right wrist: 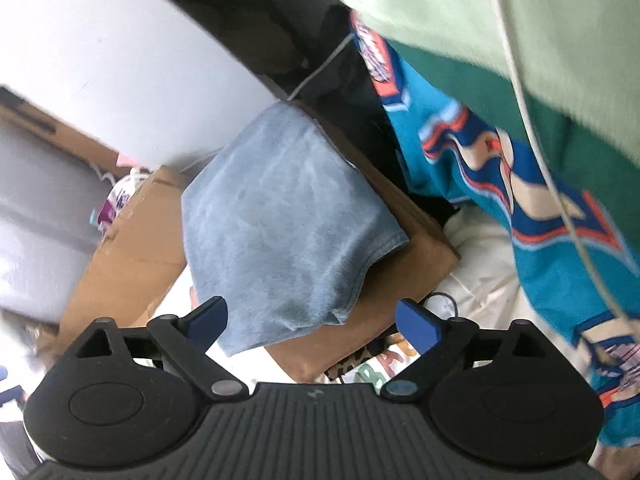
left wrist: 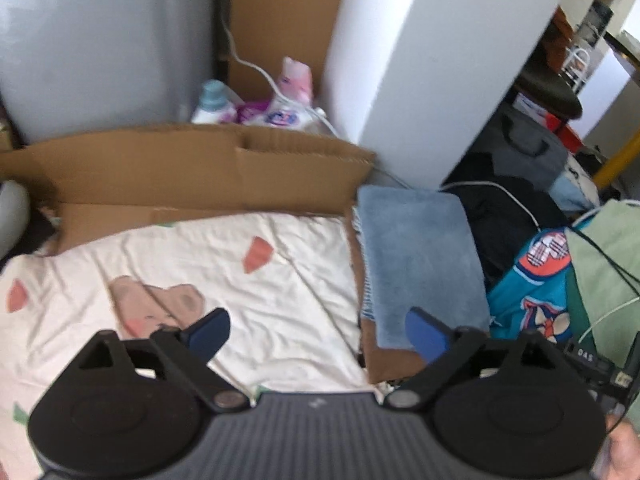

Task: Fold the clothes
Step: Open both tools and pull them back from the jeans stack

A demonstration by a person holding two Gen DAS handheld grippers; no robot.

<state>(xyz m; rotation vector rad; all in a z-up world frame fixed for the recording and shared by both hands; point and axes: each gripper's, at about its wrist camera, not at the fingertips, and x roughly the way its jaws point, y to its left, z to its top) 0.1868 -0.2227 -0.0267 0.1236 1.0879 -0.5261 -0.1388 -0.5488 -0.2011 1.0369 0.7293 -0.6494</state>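
Observation:
A folded blue garment (left wrist: 416, 264) (right wrist: 276, 216) rests on a brown cardboard sheet (left wrist: 160, 168) (right wrist: 404, 216). Left of it spreads a cream sheet (left wrist: 200, 280) printed with pink bears and red shapes. My left gripper (left wrist: 318, 336) hangs above the sheet's right edge, open, with nothing between its blue pads (left wrist: 208, 332). My right gripper (right wrist: 312, 326) hovers over the near corner of the blue garment, also open and empty. A teal printed garment (left wrist: 532, 292) (right wrist: 520, 208) and a pale green one (left wrist: 608, 260) (right wrist: 520, 28) lie heaped to the right.
A white pillar (left wrist: 432, 60) and a grey wall panel (left wrist: 100, 48) stand behind the cardboard. Detergent bottles (left wrist: 256, 104) sit in the corner beside a white cable (left wrist: 256, 68). A dark bag (left wrist: 532, 152) and a round stool (left wrist: 548, 92) crowd the far right.

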